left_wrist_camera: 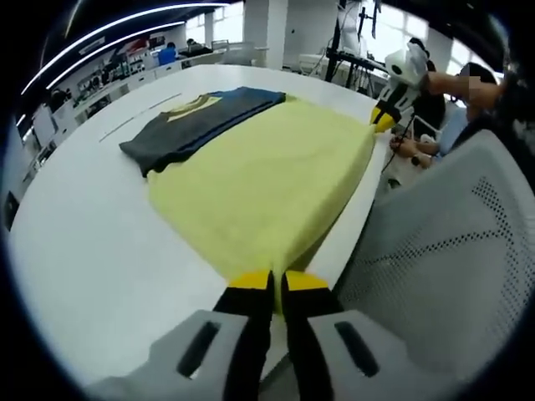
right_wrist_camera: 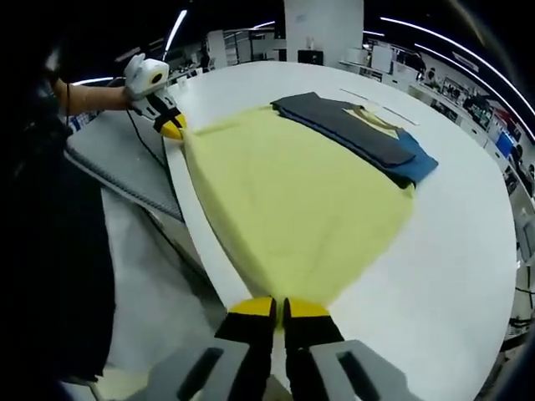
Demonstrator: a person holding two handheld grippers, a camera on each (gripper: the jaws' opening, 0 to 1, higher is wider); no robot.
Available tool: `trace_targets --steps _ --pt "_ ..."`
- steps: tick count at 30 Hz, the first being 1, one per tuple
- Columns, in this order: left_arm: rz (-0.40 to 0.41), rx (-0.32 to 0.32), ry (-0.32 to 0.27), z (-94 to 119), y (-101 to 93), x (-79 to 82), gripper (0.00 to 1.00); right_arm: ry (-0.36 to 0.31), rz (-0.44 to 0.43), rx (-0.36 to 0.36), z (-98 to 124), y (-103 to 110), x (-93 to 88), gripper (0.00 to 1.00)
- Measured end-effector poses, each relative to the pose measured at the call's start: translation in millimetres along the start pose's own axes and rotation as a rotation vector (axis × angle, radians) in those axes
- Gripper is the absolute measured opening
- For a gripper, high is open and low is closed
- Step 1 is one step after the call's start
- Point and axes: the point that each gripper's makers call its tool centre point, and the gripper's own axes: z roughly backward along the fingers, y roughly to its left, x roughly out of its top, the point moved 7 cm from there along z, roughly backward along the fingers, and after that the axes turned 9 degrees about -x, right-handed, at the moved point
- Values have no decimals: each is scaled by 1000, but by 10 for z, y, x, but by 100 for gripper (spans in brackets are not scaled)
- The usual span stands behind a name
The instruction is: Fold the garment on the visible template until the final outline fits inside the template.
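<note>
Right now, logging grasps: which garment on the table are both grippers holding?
The yellow garment; the dark folded garment lies beyond it, ungripped.

the garment (left_wrist_camera: 267, 188) is a plain pale yellow, with no print on the part that shows. against its far edge lies a dark folded piece (left_wrist_camera: 196, 125), charcoal grey with a blue panel and a small yellowish patch near the collar. the surface (left_wrist_camera: 92, 251) under the garment is plain white. the left gripper (left_wrist_camera: 276, 284) has yellow-tipped black jaws on a light grey body, and the right gripper (right_wrist_camera: 278, 311) has the same colours. beside the garment's near edge, the chair back (left_wrist_camera: 451, 242) is pale grey mesh dotted with small holes.
</note>
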Motion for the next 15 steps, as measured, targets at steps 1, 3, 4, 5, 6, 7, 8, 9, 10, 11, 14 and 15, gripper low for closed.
trace_targets --steps 1,3,4,5,6,7,8,9,10,11,14,15 --pt "1 -2 1 1 -8 -3 1 0 -2 0 4 5 -6 0" --pt "2 -5 4 0 -25 -17 1 -2 -9 1 16 23 -20 0" --pt "4 -6 6 1 -39 -26 1 -3 -12 2 25 36 -30 0" --pt "6 -7 7 2 -48 -31 1 -2 -15 3 29 43 -37 0" --pt "8 -7 7 2 -61 -39 1 -2 -19 5 34 55 -46 0" --pt "8 -8 8 2 -71 -44 1 -2 -20 6 38 61 -53 0" --pt "8 -9 9 4 -82 -51 1 -1 -24 7 43 71 -63 0" --pt "9 -8 9 5 -88 -56 1 -1 -26 8 46 77 -69 0" --pt "9 -8 9 6 -91 -60 1 -1 -28 9 50 84 -74 0" --pt "9 -8 10 8 -98 -66 1 -1 -32 10 53 94 -80 0" --pt "9 -9 11 13 -115 -72 1 1 -36 14 62 117 -94 0" --pt "10 -8 11 16 -121 -76 1 1 -37 16 65 126 -98 0"
